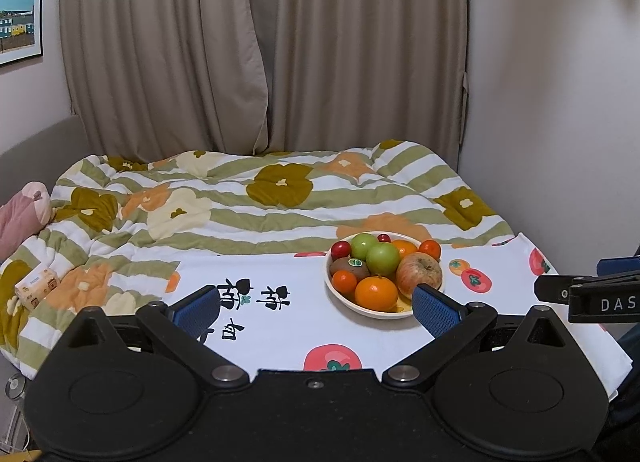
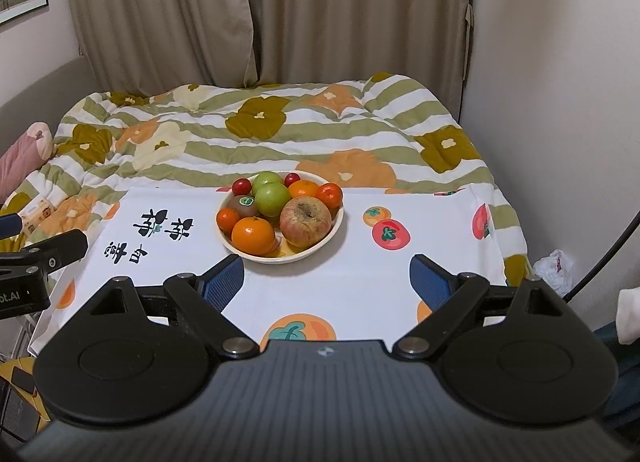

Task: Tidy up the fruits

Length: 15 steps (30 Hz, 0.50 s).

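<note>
White printed cloth (image 2: pixel 360 282) is lying over the bed, both grippers hovering above it with nothing held.

Right gripper (image 2: pixel 326 276) is hanging with jaws spread before the cream bowl (image 2: pixel 338 226) of fruit; left gripper (image 1: pixel 316 302) is gaping likewise, its right pad (image 1: pixel 434 310) hiding the bowl's near rim below the red apple (image 1: pixel 419 273).

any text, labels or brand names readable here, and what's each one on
"DAS", cut off by the frame edge: on the right gripper body, seen from the left wrist view.
"ot.AI", start cut off: on the left gripper body, seen from the right wrist view.
Large black Chinese characters: on the white tablecloth, upside down, not legible to me.
Green sticker on the kiwi: too small to read.
Tissue pack print: too blurred to read.
</note>
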Each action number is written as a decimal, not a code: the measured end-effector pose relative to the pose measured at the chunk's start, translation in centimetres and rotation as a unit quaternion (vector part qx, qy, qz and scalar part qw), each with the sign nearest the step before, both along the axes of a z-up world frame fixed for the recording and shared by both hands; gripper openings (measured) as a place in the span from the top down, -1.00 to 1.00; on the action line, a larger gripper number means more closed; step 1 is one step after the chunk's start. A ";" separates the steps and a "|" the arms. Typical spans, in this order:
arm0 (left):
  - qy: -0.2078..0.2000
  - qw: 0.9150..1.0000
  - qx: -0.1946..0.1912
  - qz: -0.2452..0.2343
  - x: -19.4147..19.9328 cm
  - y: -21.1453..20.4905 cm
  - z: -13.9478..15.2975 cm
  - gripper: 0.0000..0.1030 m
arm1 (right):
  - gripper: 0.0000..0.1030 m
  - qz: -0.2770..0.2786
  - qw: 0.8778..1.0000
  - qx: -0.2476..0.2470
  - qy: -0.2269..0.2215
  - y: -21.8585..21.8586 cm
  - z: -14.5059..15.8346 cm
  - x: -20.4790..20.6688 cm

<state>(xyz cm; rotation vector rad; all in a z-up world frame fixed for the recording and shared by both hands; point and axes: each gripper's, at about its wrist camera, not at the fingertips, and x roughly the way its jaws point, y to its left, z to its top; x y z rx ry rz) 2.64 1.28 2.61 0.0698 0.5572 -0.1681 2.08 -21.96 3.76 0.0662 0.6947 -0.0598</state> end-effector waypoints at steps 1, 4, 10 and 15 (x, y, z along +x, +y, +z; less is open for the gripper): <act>0.000 1.000 0.000 0.000 0.0 0.1 0.0 -1.00 | -1.00 0.000 1.000 0.000 0.000 0.0 0.0 0.0; 0.000 1.000 0.000 0.000 0.0 0.0 0.0 -1.00 | -1.00 0.000 1.000 0.000 -0.001 0.1 0.0 0.0; 0.002 1.000 0.003 0.001 0.0 0.2 0.0 -1.00 | -1.00 0.000 1.000 0.000 0.000 0.3 0.0 -0.1; 0.000 1.000 0.001 -0.001 -0.2 0.2 -0.1 -1.00 | -1.00 0.000 1.000 0.000 0.000 0.3 0.0 -0.1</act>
